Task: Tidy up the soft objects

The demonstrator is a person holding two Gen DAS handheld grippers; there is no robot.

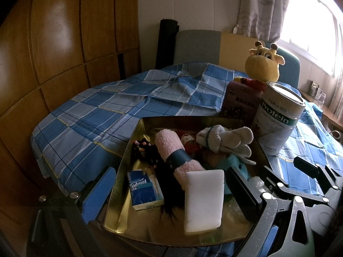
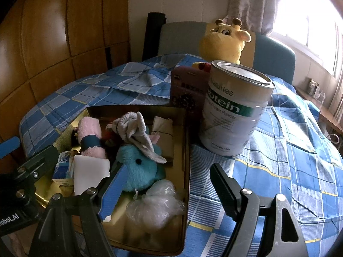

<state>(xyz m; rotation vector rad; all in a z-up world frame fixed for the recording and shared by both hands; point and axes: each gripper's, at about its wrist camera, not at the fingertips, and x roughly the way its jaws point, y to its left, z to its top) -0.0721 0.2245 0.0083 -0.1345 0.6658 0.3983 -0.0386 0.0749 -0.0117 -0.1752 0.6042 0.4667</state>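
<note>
A gold metal tray [image 1: 128, 141] [image 2: 185, 171] sits on the blue plaid bed. It holds a rolled pink towel [image 1: 171, 147] [image 2: 89, 132], a white sponge block [image 1: 203, 199] [image 2: 90, 173], a tissue pack [image 1: 143, 188], white gloves [image 1: 227, 139] [image 2: 137, 132], a teal plush [image 2: 139, 171] and a clear plastic bag [image 2: 158, 203]. My left gripper [image 1: 169, 194] is open, its jaws either side of the sponge. My right gripper [image 2: 165, 192] is open and empty over the tray's right edge.
A protein powder can [image 1: 278, 120] [image 2: 233, 109] and a purple box [image 1: 240, 100] [image 2: 186, 90] stand behind the tray. A yellow giraffe plush [image 1: 263, 64] [image 2: 223, 40] sits behind them. Wooden wardrobe on the left, window on the right.
</note>
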